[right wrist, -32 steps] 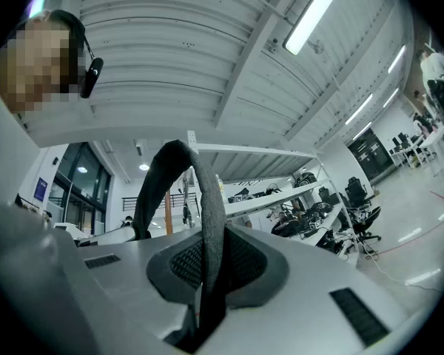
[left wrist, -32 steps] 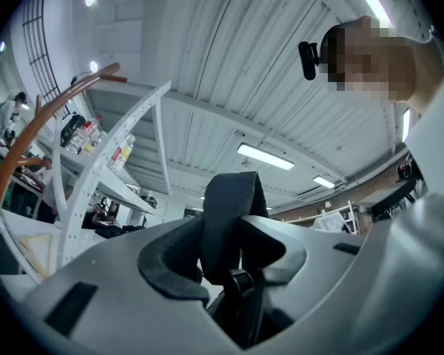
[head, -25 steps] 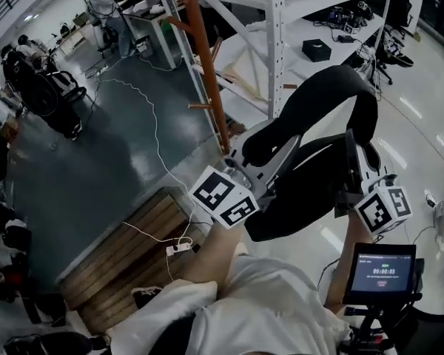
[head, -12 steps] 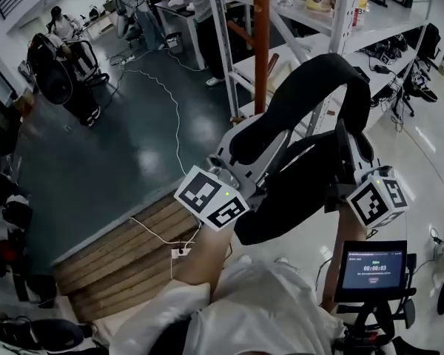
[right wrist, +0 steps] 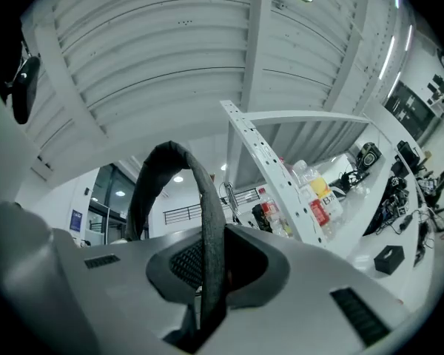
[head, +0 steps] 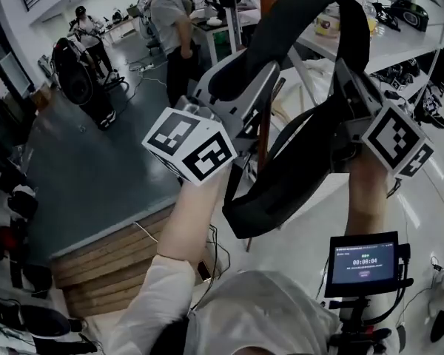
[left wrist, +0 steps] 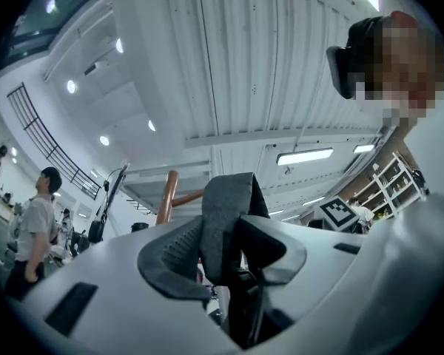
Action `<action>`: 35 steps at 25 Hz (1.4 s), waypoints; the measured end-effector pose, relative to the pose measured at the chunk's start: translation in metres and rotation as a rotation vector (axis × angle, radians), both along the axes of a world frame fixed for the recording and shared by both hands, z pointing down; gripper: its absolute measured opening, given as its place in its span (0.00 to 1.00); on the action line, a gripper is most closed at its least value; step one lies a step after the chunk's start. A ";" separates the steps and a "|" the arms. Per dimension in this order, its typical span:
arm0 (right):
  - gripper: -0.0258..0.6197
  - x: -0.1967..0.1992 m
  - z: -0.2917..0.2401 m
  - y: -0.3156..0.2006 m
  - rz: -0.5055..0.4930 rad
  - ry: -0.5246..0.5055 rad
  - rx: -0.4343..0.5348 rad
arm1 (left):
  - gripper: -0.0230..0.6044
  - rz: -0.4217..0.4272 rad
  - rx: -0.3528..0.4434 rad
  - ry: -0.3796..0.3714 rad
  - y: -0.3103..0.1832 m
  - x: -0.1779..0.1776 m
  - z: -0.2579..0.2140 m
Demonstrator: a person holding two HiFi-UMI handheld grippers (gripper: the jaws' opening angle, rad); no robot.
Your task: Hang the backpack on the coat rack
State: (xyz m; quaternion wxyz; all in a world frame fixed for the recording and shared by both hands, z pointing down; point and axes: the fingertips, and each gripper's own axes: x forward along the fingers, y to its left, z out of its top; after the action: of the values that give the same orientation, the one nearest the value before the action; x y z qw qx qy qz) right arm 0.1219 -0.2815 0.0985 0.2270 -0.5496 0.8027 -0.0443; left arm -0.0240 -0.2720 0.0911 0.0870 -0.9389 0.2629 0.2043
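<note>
left gripper (left wrist: 223,231) pinches the strap (head: 300,13) at centre-left, backpack (head: 296,176) held up mid-frame beside the coat rack pole (left wrist: 165,198), right gripper (right wrist: 207,261) clamps the same strap at right. Lift looks done, not hooked yet — hanging still left.

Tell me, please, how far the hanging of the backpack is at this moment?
Done: the left gripper and right gripper are both shut on the strap, and the backpack hangs clear of the floor. In hand: holding it up near the coat rack. Left: loop the strap over the coat rack; it is not on it yet.
</note>
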 end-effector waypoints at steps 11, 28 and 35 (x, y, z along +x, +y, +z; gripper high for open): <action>0.11 0.005 -0.071 -0.068 0.074 -0.033 -0.070 | 0.29 -0.153 -0.001 -0.043 -0.061 0.003 -0.080; 0.12 -0.057 -0.003 -0.103 0.172 0.358 0.017 | 0.28 -0.147 -0.142 0.063 -0.125 -0.005 0.017; 0.12 -0.047 -0.001 -0.068 0.226 0.357 0.142 | 0.22 0.017 -0.160 0.141 -0.090 0.002 0.045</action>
State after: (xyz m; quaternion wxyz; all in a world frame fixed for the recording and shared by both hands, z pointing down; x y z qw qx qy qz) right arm 0.0745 -0.3495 0.0980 0.1230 -0.6180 0.7645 0.1359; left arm -0.0224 -0.3616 0.1356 -0.0086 -0.9284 0.2757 0.2488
